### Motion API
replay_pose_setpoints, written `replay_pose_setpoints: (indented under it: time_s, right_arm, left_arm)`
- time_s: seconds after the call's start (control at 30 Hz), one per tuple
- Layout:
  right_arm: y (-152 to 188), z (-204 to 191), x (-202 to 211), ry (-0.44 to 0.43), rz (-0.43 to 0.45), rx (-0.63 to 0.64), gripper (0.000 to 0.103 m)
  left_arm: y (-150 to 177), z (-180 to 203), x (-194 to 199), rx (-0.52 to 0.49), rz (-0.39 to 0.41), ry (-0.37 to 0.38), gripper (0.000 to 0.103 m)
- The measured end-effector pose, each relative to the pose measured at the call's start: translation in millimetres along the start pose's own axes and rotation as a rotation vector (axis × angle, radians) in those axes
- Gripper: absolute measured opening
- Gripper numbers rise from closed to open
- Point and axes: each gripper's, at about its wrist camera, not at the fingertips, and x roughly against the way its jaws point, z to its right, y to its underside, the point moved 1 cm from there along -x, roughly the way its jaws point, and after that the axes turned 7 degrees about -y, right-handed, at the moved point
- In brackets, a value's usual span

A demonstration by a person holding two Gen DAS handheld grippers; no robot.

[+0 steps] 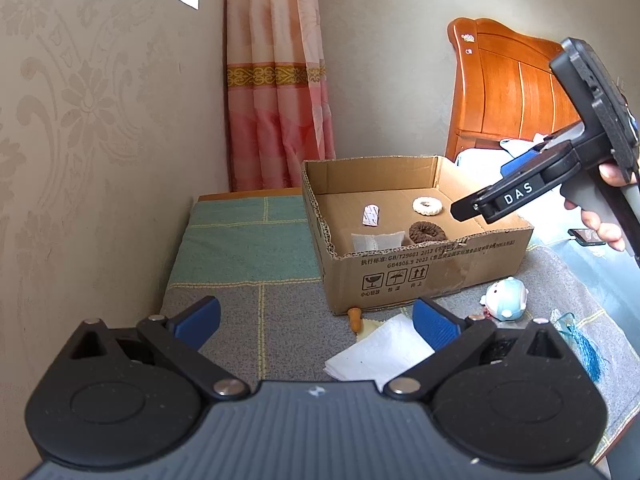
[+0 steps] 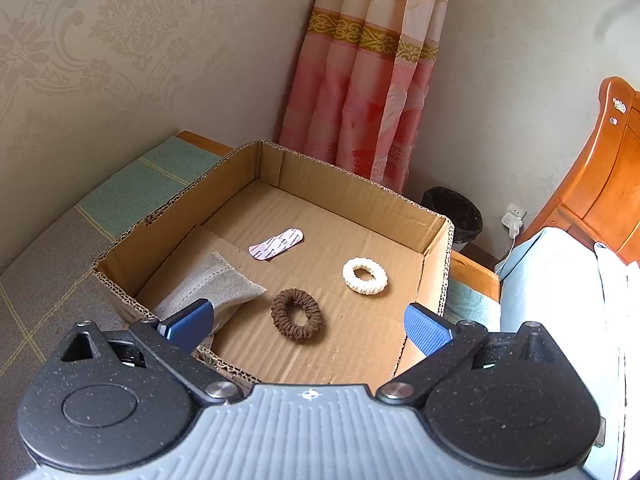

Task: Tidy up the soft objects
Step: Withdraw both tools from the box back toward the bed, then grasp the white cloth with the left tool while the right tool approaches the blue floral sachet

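Right gripper (image 2: 308, 326) spread wide, empty, over cardboard box (image 2: 356, 196); brown scrunchie (image 2: 296, 314) inside; left gripper (image 1: 316, 322) spread wide, empty

Plenty tucked out of sight on this bed!

The white folded cloth (image 1: 374, 354) slips under the left gripper's (image 1: 316, 322) blue pad, the grey pouch (image 2: 208, 292) ducks behind the right gripper's (image 2: 308, 324) pad, and the near wall of the cardboard box (image 1: 404, 272) covers the pouch's lower half. The hand (image 1: 608, 208) runs off the frame edge. Print on the small packet (image 2: 276, 243) is too tiny to read.
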Motion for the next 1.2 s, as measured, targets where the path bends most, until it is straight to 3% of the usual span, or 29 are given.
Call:
replay_pose_setpoints:
  time_s: [0.23,0.43,0.6,0.8,1.2]
  right_arm:
    - [33,-9,18,0.015,0.001,-0.021,0.103]
    - [74,-19,26,0.09,-0.022,-0.044,0.103]
    - [104,-19,31,0.102,-0.026,-0.116,0.103]
    - [135,-14,30,0.175,-0.049,-0.197,0.103]
    - [168,6,15,0.187,-0.121,-0.347,0.103]
  left_arm:
    - [8,5,6,-0.013,-0.009,-0.004,0.102]
    - [15,14,8,-0.042,-0.028,-0.001,0.102]
    - [23,24,6,-0.07,-0.05,0.006,0.102]
    - [27,41,4,-0.127,-0.049,0.007,0.102]
    - [30,58,1,-0.173,-0.069,0.036,0.102]
